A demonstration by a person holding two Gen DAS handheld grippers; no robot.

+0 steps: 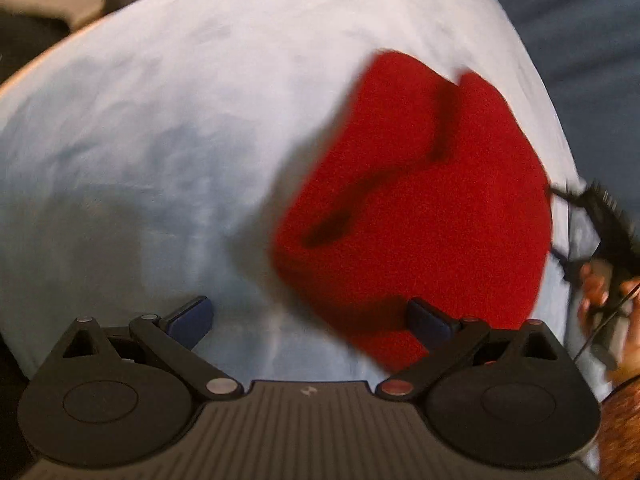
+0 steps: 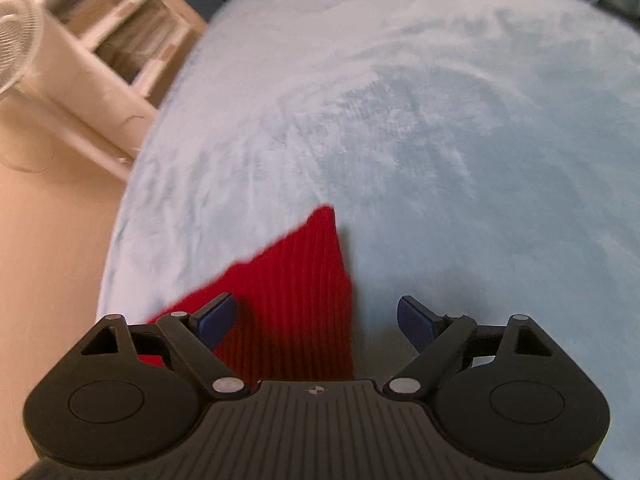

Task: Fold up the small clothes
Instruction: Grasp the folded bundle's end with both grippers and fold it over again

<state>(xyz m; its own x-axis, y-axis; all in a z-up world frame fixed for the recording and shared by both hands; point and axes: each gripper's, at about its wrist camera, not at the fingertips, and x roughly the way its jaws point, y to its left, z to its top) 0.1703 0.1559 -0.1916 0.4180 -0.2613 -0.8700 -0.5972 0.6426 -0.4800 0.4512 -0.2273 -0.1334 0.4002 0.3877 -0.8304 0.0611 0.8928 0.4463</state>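
A red garment [image 1: 416, 200] lies spread on a pale blue bed [image 1: 160, 140], ready for folding, as a person brings two handheld grippers over it. The left gripper [image 1: 310, 318] hangs above the cloth's near edge with its fingers [image 1: 428, 318] wide apart and nothing between them; one finger sits over the red fabric, the other over bare bedding, a stance that suggests a reach for the hem rather than a hold. Dark creases cross the middle of the garment, so it is not yet lying flat. In the right wrist view, the right gripper [image 2: 316, 320] is likewise spread and empty, poised over a ribbed corner of the garment [image 2: 296, 300], whose point lies ahead on the bed [image 2: 460, 140]. Its left finger [image 2: 216, 318] is above the fabric, its right above the blanket. The person's right hand [image 1: 600, 288], holding that tool, shows at the edge of the left view. Both pictures are blurred, so whether any finger touches the cloth cannot be told. White shelves [image 2: 120, 40] and a fan [image 2: 16, 36] stand beside the bed. The fold appears not yet begun.
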